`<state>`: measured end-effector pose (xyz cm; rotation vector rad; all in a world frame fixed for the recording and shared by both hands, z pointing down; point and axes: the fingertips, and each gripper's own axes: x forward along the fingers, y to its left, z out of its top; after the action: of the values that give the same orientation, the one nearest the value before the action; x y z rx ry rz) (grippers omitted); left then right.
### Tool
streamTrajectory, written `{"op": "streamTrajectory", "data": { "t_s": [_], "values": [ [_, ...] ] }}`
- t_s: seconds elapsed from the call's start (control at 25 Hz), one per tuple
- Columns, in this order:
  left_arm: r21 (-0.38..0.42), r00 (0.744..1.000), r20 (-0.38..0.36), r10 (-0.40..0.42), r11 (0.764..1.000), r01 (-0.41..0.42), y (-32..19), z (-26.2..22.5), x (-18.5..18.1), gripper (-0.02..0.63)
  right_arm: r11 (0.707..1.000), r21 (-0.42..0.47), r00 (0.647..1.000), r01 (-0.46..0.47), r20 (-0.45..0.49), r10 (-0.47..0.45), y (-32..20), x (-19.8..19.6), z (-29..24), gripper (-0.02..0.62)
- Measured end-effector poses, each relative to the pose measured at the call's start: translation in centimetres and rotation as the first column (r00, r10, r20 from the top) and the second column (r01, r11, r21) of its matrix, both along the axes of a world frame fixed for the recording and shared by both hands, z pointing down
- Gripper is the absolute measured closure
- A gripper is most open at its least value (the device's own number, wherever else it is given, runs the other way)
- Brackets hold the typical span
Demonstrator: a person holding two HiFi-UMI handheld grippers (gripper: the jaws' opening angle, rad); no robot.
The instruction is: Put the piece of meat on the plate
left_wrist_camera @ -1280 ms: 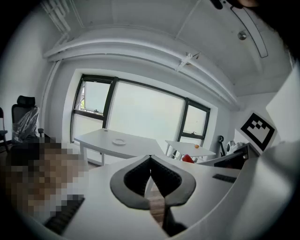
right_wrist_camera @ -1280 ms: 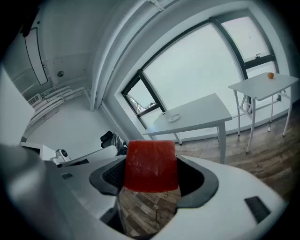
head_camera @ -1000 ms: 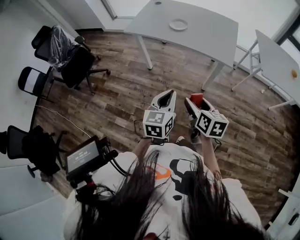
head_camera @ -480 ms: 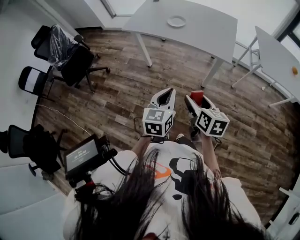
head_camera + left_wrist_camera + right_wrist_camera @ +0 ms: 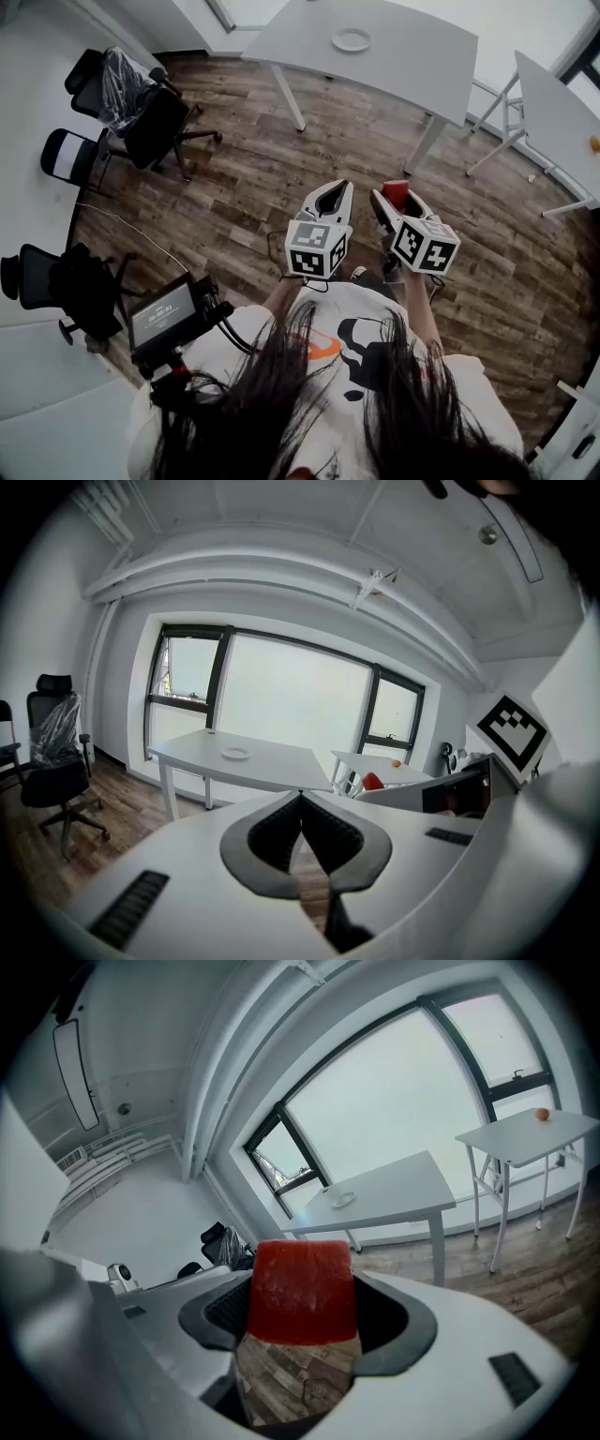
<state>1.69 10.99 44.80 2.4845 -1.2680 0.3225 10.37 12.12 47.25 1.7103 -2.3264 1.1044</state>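
The piece of meat (image 5: 302, 1288) sits clamped in my right gripper (image 5: 394, 202), well short of the plate (image 5: 352, 40) on the far table (image 5: 412, 70), my left gripper (image 5: 300, 803) closed on nothing; I judge a slackened squeeze in transit would drop it onto the floor (image 5: 253, 197).

Looks like a sparsely fitted office: white tables (image 5: 412, 70), black swivel chairs (image 5: 155, 127) along the wall, one wrapped in plastic, wood-plank floor (image 5: 234, 183), wide window (image 5: 291, 700) across the far wall.
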Motion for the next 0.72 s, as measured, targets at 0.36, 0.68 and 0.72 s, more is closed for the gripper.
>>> {"op": "streamTrajectory", "data": {
  "t_s": [0.36, 0.68, 0.72],
  "values": [
    [-0.024, 0.999, 0.004, -0.034, 0.999, 0.034, -3.3, 0.8, 0.2, 0.601, 0.999, -0.029, 0.998, 0.038, 0.053, -0.036, -3.1, -0.2, 0.7, 0.281],
    [-0.033, 1.000, 0.001, -0.025, 0.999, 0.025, -11.6, 2.0, -1.2, 0.601, 0.999, -0.040, 0.997, 0.028, 0.070, -0.025, -11.2, -1.3, 1.0, 0.281],
    [-0.034, 1.000, -0.006, -0.027, 0.999, 0.027, -13.0, 1.9, -1.6, 0.601, 0.999, -0.040, 0.998, 0.025, 0.066, -0.022, -12.4, -1.5, 0.8, 0.281]
  ]
}}
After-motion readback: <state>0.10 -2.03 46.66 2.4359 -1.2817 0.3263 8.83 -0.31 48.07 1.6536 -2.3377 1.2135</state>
